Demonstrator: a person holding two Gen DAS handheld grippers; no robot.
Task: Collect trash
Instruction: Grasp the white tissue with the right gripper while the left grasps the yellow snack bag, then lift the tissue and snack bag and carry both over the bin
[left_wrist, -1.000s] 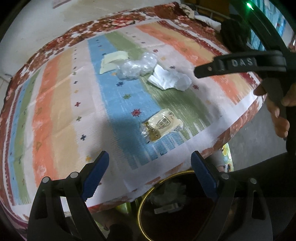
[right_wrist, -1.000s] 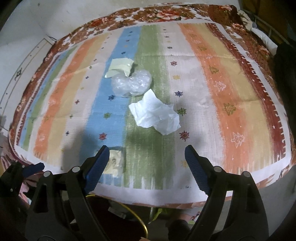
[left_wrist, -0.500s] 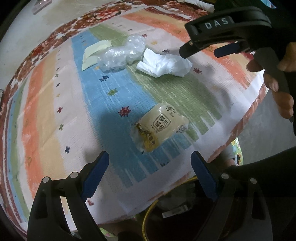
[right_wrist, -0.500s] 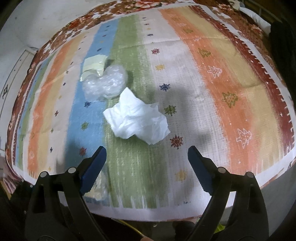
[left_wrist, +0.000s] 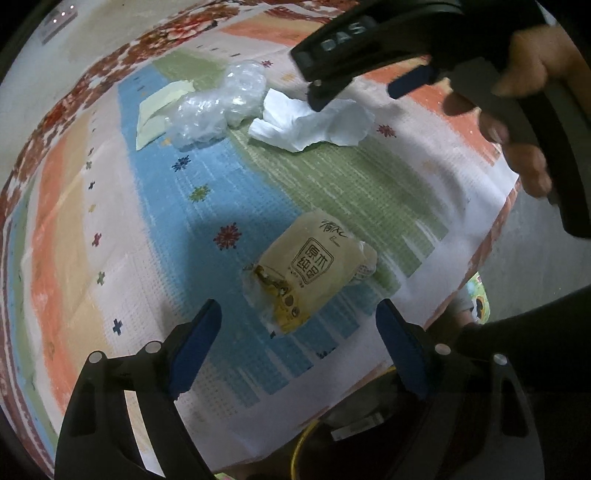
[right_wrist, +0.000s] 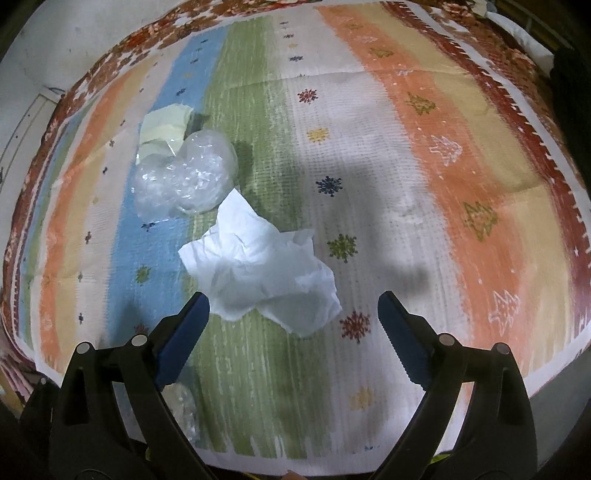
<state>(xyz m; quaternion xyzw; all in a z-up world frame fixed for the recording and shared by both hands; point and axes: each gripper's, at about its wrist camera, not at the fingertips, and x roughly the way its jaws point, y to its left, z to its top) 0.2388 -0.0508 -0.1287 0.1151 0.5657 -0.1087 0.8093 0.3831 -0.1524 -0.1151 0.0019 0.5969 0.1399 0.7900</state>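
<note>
A yellow snack packet (left_wrist: 310, 269) lies near the front edge of the striped cloth (left_wrist: 92, 221), just ahead of my left gripper (left_wrist: 298, 308). The left jaws are closing, but their pads press on nothing. My right gripper (right_wrist: 293, 298) hangs open over the near edge of a crumpled white tissue (right_wrist: 258, 266), without touching it. In the left wrist view the right gripper (left_wrist: 354, 92) hovers above that tissue (left_wrist: 314, 122). Beyond it lie a clear plastic wrap (right_wrist: 188, 177) and a pale yellow paper (right_wrist: 162, 125).
Below the table's front edge stands a dark bin with a yellow rim (left_wrist: 299, 446) and scraps inside. A person's hand (left_wrist: 528, 162) grips the right gripper's handle. The cloth's right half (right_wrist: 461, 166) carries no objects. Grey floor shows at the right.
Both grippers have come down closer to the cloth. The packet now sits just ahead of the left jaws, and the tissue has come up to the right jaws.
</note>
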